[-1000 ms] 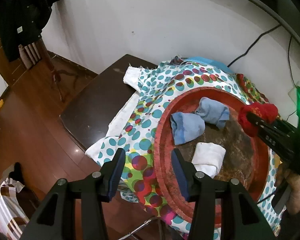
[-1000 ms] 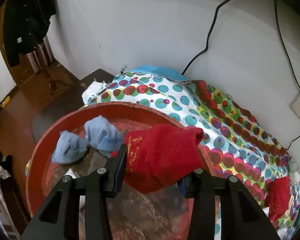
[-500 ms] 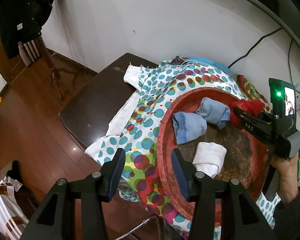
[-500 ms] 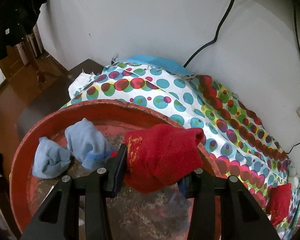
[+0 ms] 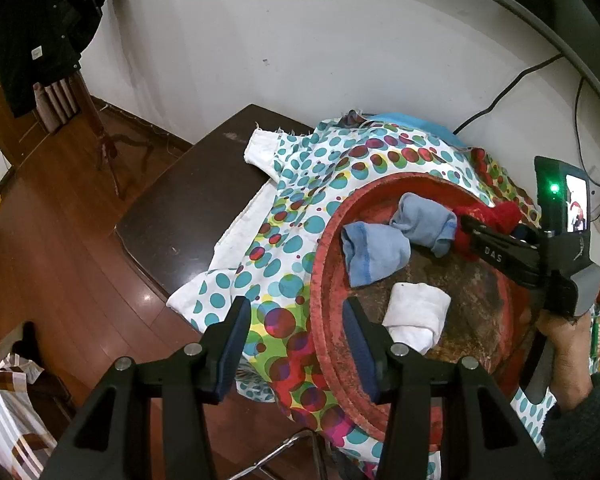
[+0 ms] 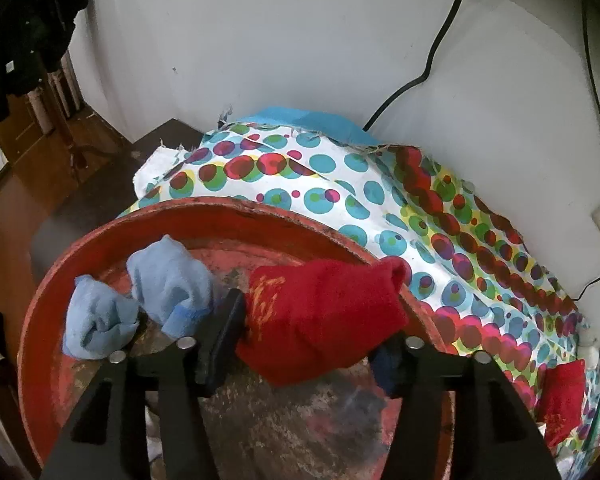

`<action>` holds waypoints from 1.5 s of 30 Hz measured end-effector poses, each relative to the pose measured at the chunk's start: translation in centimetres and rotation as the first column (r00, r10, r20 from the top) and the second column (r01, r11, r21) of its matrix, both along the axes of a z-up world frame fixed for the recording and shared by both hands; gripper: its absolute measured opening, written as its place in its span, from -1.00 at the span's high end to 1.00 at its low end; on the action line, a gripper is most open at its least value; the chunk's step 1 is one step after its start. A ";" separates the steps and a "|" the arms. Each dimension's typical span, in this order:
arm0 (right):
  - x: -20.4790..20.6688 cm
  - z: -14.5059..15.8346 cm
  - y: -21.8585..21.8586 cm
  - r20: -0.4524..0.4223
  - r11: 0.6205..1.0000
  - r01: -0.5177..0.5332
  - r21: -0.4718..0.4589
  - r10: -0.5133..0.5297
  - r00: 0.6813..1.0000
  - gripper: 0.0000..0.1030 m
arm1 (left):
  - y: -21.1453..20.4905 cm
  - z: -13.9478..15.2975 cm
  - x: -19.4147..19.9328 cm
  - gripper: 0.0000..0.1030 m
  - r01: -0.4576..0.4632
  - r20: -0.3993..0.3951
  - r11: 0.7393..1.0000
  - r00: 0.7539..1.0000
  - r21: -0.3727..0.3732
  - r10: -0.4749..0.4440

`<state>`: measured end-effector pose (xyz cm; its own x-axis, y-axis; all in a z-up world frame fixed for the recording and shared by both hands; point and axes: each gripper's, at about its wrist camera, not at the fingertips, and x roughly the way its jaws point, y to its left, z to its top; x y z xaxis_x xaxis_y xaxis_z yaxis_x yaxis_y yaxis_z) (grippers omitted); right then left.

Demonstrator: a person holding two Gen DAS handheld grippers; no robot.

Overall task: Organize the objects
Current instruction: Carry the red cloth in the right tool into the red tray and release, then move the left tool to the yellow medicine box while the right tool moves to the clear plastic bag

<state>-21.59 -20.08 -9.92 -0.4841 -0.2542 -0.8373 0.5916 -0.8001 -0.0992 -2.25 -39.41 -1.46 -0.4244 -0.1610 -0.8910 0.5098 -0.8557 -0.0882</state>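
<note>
1. up front, the right gripper (image 6: 308, 344) has its jaws pinched on a red sock bundle (image 6: 324, 316), a plump knitted roll with faint yellow marks on its left face, held over the far part of the red tray (image 6: 52, 280).
2. the tray is round and shallow, its rim red and rough, its floor worn to mottled brown and grey.
3. two light blue sock bundles, soft and lumpy, lie in the tray: one (image 5: 374, 250) toward the left rim, the other (image 5: 424, 222) just beside the red bundle.
4. only the left wrist view shows the whole white sock bundle (image 5: 416, 316), a smooth folded roll on the tray floor near the left gripper (image 5: 296, 342), whose jaws stand spread with nothing between them, straddling the near rim of the tray.
5. that view also shows the dark wooden table (image 5: 196, 208) and the polka-dot cloth (image 5: 300, 208) draped over it under the tray.
6. only the right wrist view shows a second red bundle (image 6: 560, 396) lying on the cloth at the far right, well apart from the tray.
</note>
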 end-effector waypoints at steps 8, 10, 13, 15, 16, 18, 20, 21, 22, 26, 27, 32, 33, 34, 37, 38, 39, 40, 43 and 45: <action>0.7 1.0 1.2 -0.005 1.000 -0.007 -0.015 0.007 1.000 -0.29 | 0.9 0.4 0.0 0.05 0.017 -0.007 1.000 1.000 -0.012 -0.017; 0.9 1.3 1.7 -0.007 1.000 -0.006 -0.016 0.006 1.000 -0.32 | 1.2 0.6 -0.1 0.05 0.026 -0.009 0.999 1.000 -0.019 -0.026; 1.4 1.5 2.2 -0.023 1.000 -0.018 0.001 0.018 1.000 -0.35 | 1.6 0.8 -0.1 0.05 0.036 -0.015 0.999 0.999 -0.025 -0.037; 1.8 1.6 2.6 -0.028 1.000 -0.028 0.006 0.028 0.999 -0.38 | 2.0 1.0 -0.1 0.05 0.045 -0.017 0.999 0.999 -0.030 -0.046; 2.0 1.7 2.9 -0.029 0.999 -0.033 0.006 0.033 0.999 -0.40 | 2.2 1.0 -0.2 0.05 0.049 -0.017 0.998 0.999 -0.031 -0.049; 2.5 2.0 3.4 -0.033 0.999 -0.040 0.005 0.040 0.999 -0.43 | 2.6 1.1 -0.4 0.05 0.060 -0.016 0.998 0.998 -0.037 -0.060; 2.7 2.2 3.8 -0.034 0.999 -0.045 0.000 0.045 0.998 -0.45 | 3.1 1.1 -0.5 0.05 0.070 -0.017 0.997 0.997 -0.039 -0.070; 2.9 2.4 4.0 -0.036 0.999 -0.045 -0.002 0.045 0.998 -0.45 | 3.4 1.2 -0.6 0.05 0.077 -0.016 0.996 0.997 -0.043 -0.078; 3.0 2.5 4.2 -0.036 0.999 -0.047 -0.004 0.047 0.998 -0.48 | 3.7 1.2 -0.7 0.05 0.084 -0.015 0.995 0.996 -0.048 -0.085; 3.6 3.1 5.4 -0.033 0.998 -0.050 -0.023 0.050 0.998 -0.52 | 4.7 1.3 -1.0 0.05 0.111 -0.014 0.992 0.994 -0.055 -0.112; 3.8 3.2 5.7 -0.032 0.998 -0.050 -0.028 0.049 0.998 -0.52 | 5.0 1.3 -1.1 0.05 0.119 -0.014 0.991 0.993 -0.059 -0.120; 4.7 3.8 8.0 -0.014 0.997 -0.044 -0.061 0.044 0.999 -0.53 | 6.5 1.3 -1.4 0.05 0.153 -0.009 0.986 0.988 -0.072 -0.154; 4.8 3.9 8.5 -0.014 0.997 -0.045 -0.061 0.044 0.999 -0.53 | 6.8 1.2 -1.5 0.05 0.162 -0.005 0.984 0.987 -0.075 -0.162; 4.9 4.0 9.0 -0.012 0.997 -0.044 -0.059 0.043 0.999 -0.53 | 7.2 1.1 -1.7 0.05 0.170 -0.002 0.982 0.985 -0.078 -0.171; 5.2 4.4 10.8 -0.010 0.998 -0.036 -0.061 0.035 0.999 -0.53 | 8.0 1.0 -1.9 0.05 0.193 0.004 0.978 0.981 -0.079 -0.193; 5.3 4.5 11.6 -0.011 0.998 -0.029 -0.062 0.029 1.000 -0.53 | 8.3 0.9 -2.0 0.05 0.201 0.007 0.976 0.980 -0.081 -0.201; 5.4 4.6 12.2 -0.009 0.998 -0.024 -0.066 0.024 1.000 -0.53 | 8.6 0.8 -2.1 0.05 0.208 0.010 0.974 0.978 -0.084 -0.208; 5.5 4.8 13.4 -0.009 0.997 -0.013 -0.070 0.013 1.000 -0.53 | 9.0 0.8 -2.2 0.05 0.215 0.014 0.973 0.977 -0.087 -0.215; 5.7 5.2 16.3 -0.009 0.998 0.014 -0.068 -0.014 1.000 -0.53 | 10.0 0.4 -2.5 0.05 0.238 0.026 0.967 0.971 -0.092 -0.237; 5.7 5.5 19.0 -0.016 0.997 0.048 -0.067 -0.049 0.999 -0.53 | 10.7 0.2 -2.8 0.05 0.258 0.035 0.961 0.966 -0.096 -0.256</action>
